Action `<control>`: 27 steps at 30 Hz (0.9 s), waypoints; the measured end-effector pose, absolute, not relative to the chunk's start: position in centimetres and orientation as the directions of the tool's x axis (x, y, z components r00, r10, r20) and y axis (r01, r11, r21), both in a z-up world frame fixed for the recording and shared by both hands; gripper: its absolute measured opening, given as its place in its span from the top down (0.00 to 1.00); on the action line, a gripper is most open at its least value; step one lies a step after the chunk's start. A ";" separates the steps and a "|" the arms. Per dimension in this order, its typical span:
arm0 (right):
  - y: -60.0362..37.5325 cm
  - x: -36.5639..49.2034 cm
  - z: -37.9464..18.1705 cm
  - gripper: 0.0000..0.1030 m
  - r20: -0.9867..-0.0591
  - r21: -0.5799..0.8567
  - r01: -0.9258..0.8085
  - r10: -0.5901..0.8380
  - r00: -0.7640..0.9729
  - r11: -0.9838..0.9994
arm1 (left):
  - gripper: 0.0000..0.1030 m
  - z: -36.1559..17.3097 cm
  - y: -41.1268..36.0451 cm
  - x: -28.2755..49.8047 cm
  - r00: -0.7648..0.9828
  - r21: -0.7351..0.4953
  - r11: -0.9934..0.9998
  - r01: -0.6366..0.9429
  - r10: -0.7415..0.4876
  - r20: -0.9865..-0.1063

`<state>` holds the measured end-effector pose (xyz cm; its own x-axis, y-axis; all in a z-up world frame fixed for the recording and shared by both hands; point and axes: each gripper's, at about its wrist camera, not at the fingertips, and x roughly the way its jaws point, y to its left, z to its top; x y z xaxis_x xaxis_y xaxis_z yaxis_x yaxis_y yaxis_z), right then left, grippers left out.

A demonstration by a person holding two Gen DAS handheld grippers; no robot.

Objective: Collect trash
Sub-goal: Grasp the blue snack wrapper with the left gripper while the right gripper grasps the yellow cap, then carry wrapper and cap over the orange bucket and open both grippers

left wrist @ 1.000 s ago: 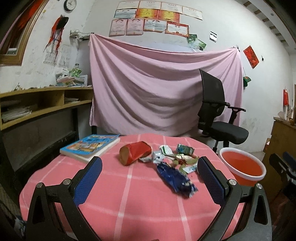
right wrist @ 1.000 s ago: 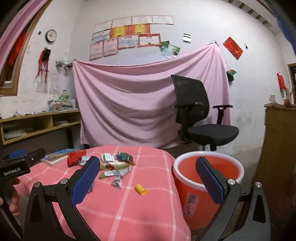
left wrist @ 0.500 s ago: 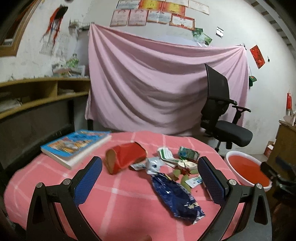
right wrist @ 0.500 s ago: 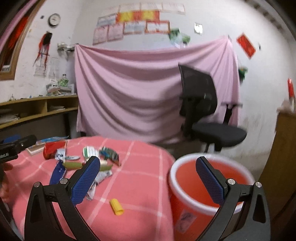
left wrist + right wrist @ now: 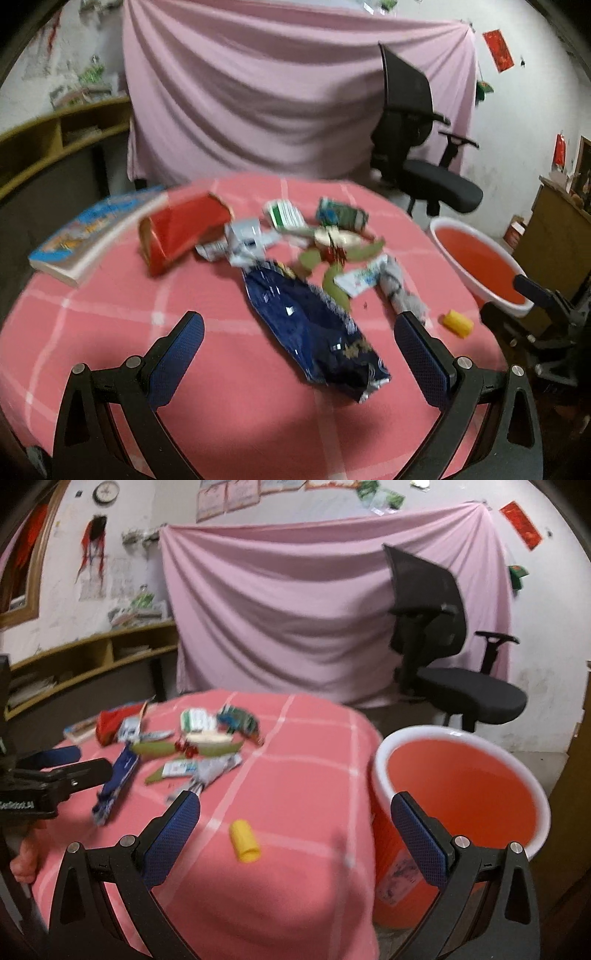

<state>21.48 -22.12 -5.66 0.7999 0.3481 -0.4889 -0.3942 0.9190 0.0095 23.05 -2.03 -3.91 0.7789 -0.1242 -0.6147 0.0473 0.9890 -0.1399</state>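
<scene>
Trash lies on a pink checked table (image 5: 110, 317). A dark blue foil bag (image 5: 314, 325) lies between the fingers of my open, empty left gripper (image 5: 299, 343). Behind it are a red packet (image 5: 181, 229), white and green wrappers (image 5: 284, 214), green peels (image 5: 332, 258) and a small yellow cap (image 5: 458, 324). My right gripper (image 5: 295, 827) is open and empty, above the yellow cap (image 5: 244, 840) near the table's right edge. An orange bucket (image 5: 461, 786) stands beside the table on the right. The blue bag (image 5: 118, 779) shows at the left in the right wrist view.
A book (image 5: 92, 232) lies at the table's far left. A black office chair (image 5: 443, 657) stands behind the bucket, in front of a pink hanging sheet (image 5: 277, 103). Wooden shelves (image 5: 92, 664) line the left wall. A wooden cabinet (image 5: 554, 229) is at the right.
Both grippers have moved forward and tilted down over the table. The blue bag now lies between the left fingers, and the yellow cap sits between the right fingers. Both stay open.
</scene>
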 end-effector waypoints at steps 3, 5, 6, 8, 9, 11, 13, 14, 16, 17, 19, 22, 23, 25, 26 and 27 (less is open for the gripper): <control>-21.4 21.8 -6.2 0.11 -0.524 0.005 -0.428 0.367 0.769 0.904 | 0.04 -4.4 -1.8 23.3 0.748 -0.185 0.981 0.048 -0.158 -0.644; -21.1 22.1 -6.5 0.21 -0.542 0.000 -0.441 0.371 0.754 0.897 | 0.11 -4.6 -1.5 23.3 0.735 -0.218 0.975 0.048 -0.182 -0.653; -21.0 22.3 -6.7 0.26 -0.552 0.007 -0.451 0.380 0.743 0.893 | 0.18 -4.7 -1.4 23.4 0.726 -0.231 0.972 0.048 -0.193 -0.660; -20.9 22.6 -7.0 0.35 -0.565 0.020 -0.469 0.398 0.723 0.883 | 0.26 -5.0 -1.2 23.7 0.706 -0.249 0.968 0.039 -0.203 -0.678; -20.9 22.7 -7.1 0.43 -0.571 0.027 -0.480 0.408 0.713 0.877 | 0.28 -4.9 -1.1 23.6 0.709 -0.252 0.967 0.035 -0.202 -0.676; -20.7 23.0 -7.4 0.53 -0.588 0.036 -0.509 0.430 0.685 0.860 | 0.34 -4.8 -0.9 23.2 0.717 -0.266 0.963 0.037 -0.211 -0.665; -20.4 23.1 -7.6 0.65 -0.600 0.037 -0.528 0.441 0.667 0.848 | 0.43 -4.8 -1.0 23.2 0.719 -0.261 0.965 0.038 -0.208 -0.663; -20.3 23.1 -7.8 0.70 -0.607 0.034 -0.536 0.443 0.660 0.844 | 0.50 -4.8 -1.1 23.2 0.721 -0.253 0.966 0.042 -0.205 -0.662; -20.2 23.0 -7.9 0.73 -0.609 0.031 -0.544 0.447 0.655 0.839 | 0.60 -4.8 -1.3 23.2 0.724 -0.245 0.968 0.047 -0.202 -0.660; -20.2 22.9 -7.9 0.76 -0.610 0.033 -0.547 0.451 0.652 0.836 | 0.65 -4.9 -1.3 23.2 0.723 -0.239 0.970 0.049 -0.200 -0.662; -20.2 22.7 -8.1 0.82 -0.610 0.037 -0.554 0.457 0.647 0.832 | 0.66 -4.9 -1.4 22.9 0.723 -0.235 0.971 0.054 -0.200 -0.661; -20.4 22.5 -8.1 0.87 -0.604 0.054 -0.553 0.468 0.645 0.832 | 0.70 -5.0 -1.5 22.7 0.729 -0.220 0.974 0.058 -0.192 -0.657; -20.5 22.5 -8.1 0.87 -0.601 0.061 -0.550 0.471 0.646 0.833 | 0.71 -5.0 -1.6 22.4 0.733 -0.214 0.975 0.059 -0.188 -0.654; -20.6 22.3 -8.1 0.87 -0.595 0.068 -0.550 0.476 0.648 0.833 | 0.72 -5.0 -1.7 21.8 0.743 -0.210 0.976 0.058 -0.183 -0.644; -20.6 22.1 -8.1 0.87 -0.593 0.069 -0.550 0.478 0.649 0.832 | 0.72 -5.1 -1.9 21.6 0.747 -0.206 0.977 0.058 -0.179 -0.640; -20.6 22.0 -8.1 0.87 -0.590 0.069 -0.551 0.479 0.649 0.832 | 0.72 -5.1 -1.9 21.3 0.752 -0.201 0.978 0.058 -0.176 -0.636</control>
<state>22.04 -20.56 -8.08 0.6493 0.4794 -0.5904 -0.5512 0.8315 0.0689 21.29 -1.94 -5.09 0.7518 -0.1757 -0.6356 0.0584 0.9778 -0.2013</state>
